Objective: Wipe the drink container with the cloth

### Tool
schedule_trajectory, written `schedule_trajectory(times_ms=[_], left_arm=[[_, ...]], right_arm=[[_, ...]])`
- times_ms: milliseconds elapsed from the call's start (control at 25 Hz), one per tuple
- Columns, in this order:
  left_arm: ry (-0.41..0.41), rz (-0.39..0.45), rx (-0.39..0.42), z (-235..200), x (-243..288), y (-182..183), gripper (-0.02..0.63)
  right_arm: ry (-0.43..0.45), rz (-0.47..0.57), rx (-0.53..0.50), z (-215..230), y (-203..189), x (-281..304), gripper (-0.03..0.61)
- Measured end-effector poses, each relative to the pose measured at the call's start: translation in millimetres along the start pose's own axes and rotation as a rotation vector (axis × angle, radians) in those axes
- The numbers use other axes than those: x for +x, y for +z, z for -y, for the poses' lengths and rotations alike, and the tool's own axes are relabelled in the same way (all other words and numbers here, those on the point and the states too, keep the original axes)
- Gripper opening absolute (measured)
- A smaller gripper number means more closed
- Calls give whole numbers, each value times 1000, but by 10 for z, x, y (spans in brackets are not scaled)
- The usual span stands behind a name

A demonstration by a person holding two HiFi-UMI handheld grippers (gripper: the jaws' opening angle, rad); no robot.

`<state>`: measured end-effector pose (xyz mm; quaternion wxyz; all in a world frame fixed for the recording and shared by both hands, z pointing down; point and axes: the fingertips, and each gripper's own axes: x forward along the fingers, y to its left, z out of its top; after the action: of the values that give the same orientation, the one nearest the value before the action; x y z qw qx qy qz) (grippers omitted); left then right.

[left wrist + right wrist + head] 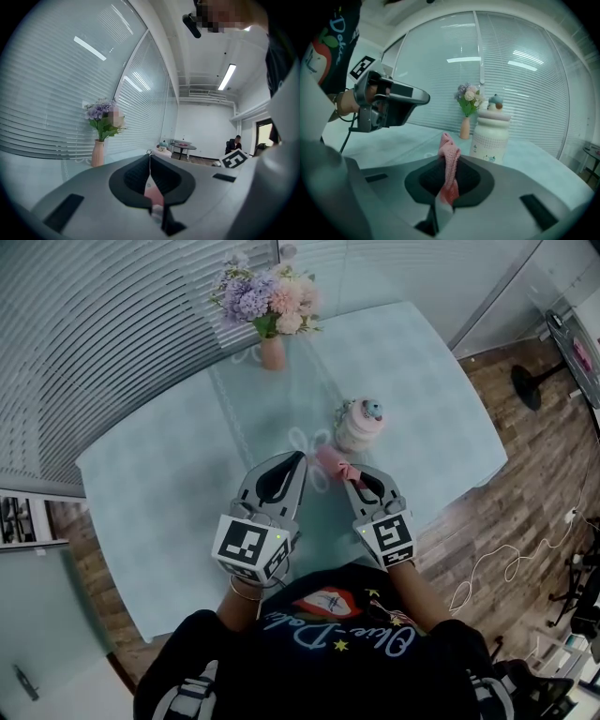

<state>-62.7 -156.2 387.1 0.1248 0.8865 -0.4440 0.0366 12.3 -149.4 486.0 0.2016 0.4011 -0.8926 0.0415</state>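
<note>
The drink container (359, 425), a white bottle with a small figure on its lid, stands upright on the table just beyond my right gripper. That right gripper (345, 476) is shut on the pink cloth (332, 462), which sticks up from the jaw tips. In the right gripper view the cloth (449, 161) hangs in the right gripper (445, 160), with the container (491, 133) a short way ahead and apart from it. My left gripper (301, 458) hovers beside it to the left, shut with nothing seen in it. Its jaws meet at the left gripper (150, 154) tip.
A pink vase of flowers (271, 310) stands at the far side of the pale teal table (150, 484). Window blinds run along the left. Wooden floor, cables and a stand foot (530, 385) lie to the right of the table.
</note>
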Motion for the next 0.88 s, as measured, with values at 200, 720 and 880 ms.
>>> schedule_trajectory(times_ms=[200,720,880], left_arm=[[11,-1,11,53,-9,26,5],[72,-4,32,75,-90,77,5],[89,-4,32,72,-124,77,5]], right_arm=[[41,104,-76,-17,309,-245,26],[-92,206,-49,685,585,-409,28],[-122,165,-76,811,532,-339,28]])
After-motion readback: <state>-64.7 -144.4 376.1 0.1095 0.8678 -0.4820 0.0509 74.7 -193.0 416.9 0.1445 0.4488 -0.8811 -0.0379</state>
